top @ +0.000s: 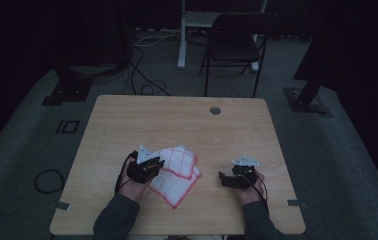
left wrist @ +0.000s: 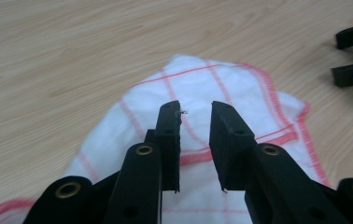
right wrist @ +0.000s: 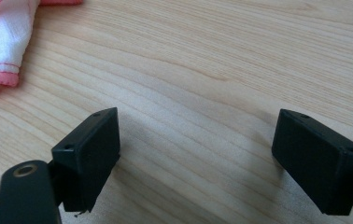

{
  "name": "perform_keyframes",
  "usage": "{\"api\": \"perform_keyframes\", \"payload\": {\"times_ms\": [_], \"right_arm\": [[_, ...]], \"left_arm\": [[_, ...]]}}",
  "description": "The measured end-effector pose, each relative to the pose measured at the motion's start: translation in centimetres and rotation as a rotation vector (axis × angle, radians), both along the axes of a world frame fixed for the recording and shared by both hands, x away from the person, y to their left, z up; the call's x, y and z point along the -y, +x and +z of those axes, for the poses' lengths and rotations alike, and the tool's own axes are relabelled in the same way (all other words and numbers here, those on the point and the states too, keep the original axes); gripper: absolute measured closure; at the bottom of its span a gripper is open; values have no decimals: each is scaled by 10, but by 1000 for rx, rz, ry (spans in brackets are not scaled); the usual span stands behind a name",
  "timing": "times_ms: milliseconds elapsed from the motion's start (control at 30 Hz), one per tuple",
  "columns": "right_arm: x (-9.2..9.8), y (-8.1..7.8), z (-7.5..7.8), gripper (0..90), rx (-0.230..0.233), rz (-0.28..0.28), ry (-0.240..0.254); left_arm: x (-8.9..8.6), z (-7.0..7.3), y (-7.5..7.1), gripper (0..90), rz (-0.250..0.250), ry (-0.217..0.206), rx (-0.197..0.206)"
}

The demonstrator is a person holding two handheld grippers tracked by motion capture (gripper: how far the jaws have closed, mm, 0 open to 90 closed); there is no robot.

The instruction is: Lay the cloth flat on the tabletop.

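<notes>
Left gripper (left wrist: pixel 195 112), jaws slightly parted and empty, hovers over the checked cloth (left wrist: pixel 221 88) below.

Cloth (top: pixel 177 175) on the table (top: pixel 187 120), left gripper (top: pixel 158 164) over it, right gripper (top: pixel 223 178) well apart

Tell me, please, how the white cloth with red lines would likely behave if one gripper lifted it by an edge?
The cloth lies folded and rumpled, so it would probably hang limp and unfold. It looks thin, likely light. On the smooth wooden table it may bunch up rather than slide when pushed.
</notes>
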State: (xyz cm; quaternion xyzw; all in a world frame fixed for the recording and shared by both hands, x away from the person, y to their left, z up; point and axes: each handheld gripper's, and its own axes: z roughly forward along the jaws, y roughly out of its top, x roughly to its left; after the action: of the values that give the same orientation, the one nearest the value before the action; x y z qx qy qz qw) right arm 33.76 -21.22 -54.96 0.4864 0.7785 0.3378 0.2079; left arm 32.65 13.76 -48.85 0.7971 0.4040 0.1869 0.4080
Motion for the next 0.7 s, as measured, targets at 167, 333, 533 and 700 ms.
{"api": "perform_keyframes", "payload": {"times_ms": [167,333,533,700], "right_arm": [[0,0,0,153,0,0,-1],[0,0,0,153,0,0,0],[0,0,0,153,0,0,0],[0,0,0,153,0,0,0]], "left_arm": [[18,-2,-1,725,-46,12,-4],[36,-7,0,715,-99,26,-9],[52,-13,-2,700,-152,33,-13],[63,-20,-1,679,-172,51,-27]]}}
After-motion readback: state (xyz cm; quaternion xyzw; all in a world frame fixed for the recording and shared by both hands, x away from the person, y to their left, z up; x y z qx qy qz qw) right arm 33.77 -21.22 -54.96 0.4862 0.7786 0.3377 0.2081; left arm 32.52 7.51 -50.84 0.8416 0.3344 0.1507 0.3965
